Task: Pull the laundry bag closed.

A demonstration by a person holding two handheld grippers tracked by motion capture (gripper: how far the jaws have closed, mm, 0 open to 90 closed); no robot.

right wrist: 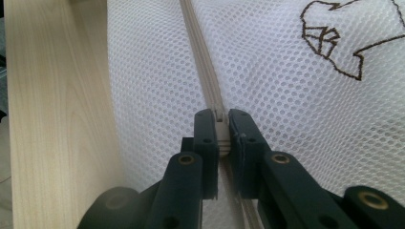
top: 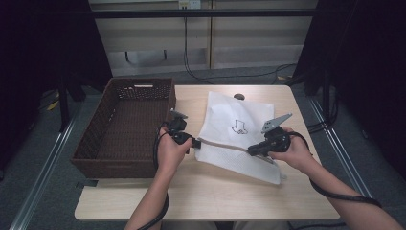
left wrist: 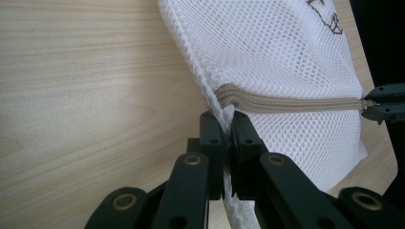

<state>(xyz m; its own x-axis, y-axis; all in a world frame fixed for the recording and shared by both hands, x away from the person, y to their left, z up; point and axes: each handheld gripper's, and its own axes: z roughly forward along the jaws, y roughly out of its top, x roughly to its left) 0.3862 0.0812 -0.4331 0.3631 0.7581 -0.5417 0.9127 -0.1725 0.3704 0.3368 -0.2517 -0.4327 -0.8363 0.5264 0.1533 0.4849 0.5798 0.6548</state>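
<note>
White mesh is what both tools grip. Nearest in the left gripper view, the left gripper (left wrist: 228,125) has its jaws pressed together on the corner seam of the mesh laundry bag (left wrist: 286,57), right where the beige zipper (left wrist: 286,102) ends; the bag's edge runs down between the fingers (left wrist: 212,138), and bare wooden table (left wrist: 86,95) lies to their left. In the right gripper view, the right gripper (right wrist: 223,125) is clamped on the zipper pull (right wrist: 221,131), with closed zipper teeth running straight away from the fingertips and mesh on either side; a dark line drawing (right wrist: 334,38) is printed beyond and to the right of them.

From the high view, the bag lies flat on the table between the two hands, the left gripper (top: 187,140) at its left edge and the right gripper (top: 252,150) partway along the zipper. Farther off, past the left hand (top: 170,152), sits a brown wicker basket (top: 98,143).

My judgement: the bag is anchored and the pull is seized, so the grasping is done. Whether the zipper is being opened or closed I cannot tell; the slide along its length remains, and the section ahead of the pull looks shut.
</note>
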